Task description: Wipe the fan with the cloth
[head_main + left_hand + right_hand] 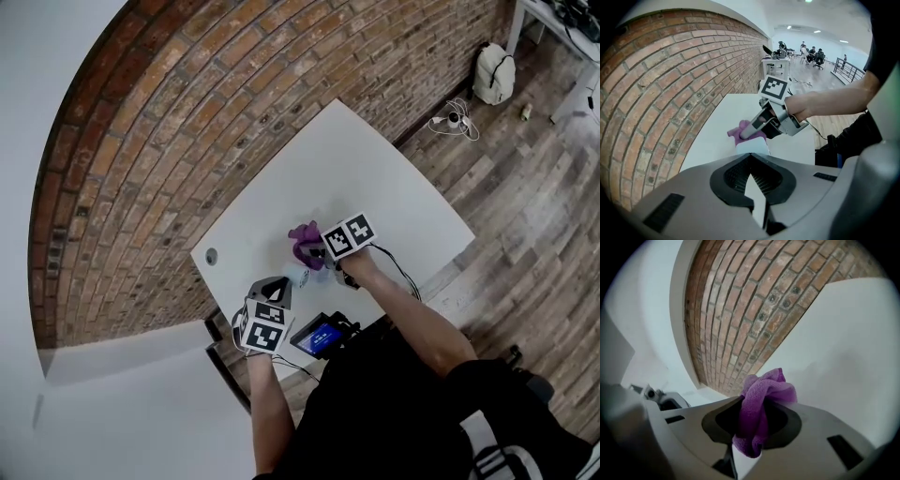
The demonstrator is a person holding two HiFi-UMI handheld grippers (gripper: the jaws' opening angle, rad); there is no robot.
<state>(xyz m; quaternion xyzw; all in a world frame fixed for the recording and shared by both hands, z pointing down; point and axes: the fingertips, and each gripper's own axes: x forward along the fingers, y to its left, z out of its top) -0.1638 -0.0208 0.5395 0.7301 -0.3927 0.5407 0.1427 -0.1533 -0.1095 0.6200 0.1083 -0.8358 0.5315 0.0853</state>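
White table [375, 178] against a brick wall [187, 122], with both grippers over its near edge.

**Right gripper** [754, 425]: jaws clamped on a bunched purple cloth [764, 394]. Most of the wad bulges out past the tips. It hangs just beyond a small white fan [300, 276], which stands on the table between the two grippers.

**Left gripper** [752, 187]: jaws drawn together and pointing steeply down at the near side of the fan. A white sliver shows in the gap. It cannot be told whether this is part of the fan or the table beneath, so a grip on the fan is unconfirmed.

**Probable hazards:**
- The fan looks small and light. If the left gripper is only beside it, a sideways stroke of the cloth could push it along the table or tip it over.
- The cloth is pinched at one fold only. Dragging it over an edge could pull it free of the jaws.
- The wad is loose, so a stroke pressed too hard could bring the hard jaw tips onto the fan instead of the fabric.
- The two grippers sit close together, so a long stroke toward the near side risks knocking one against the other.
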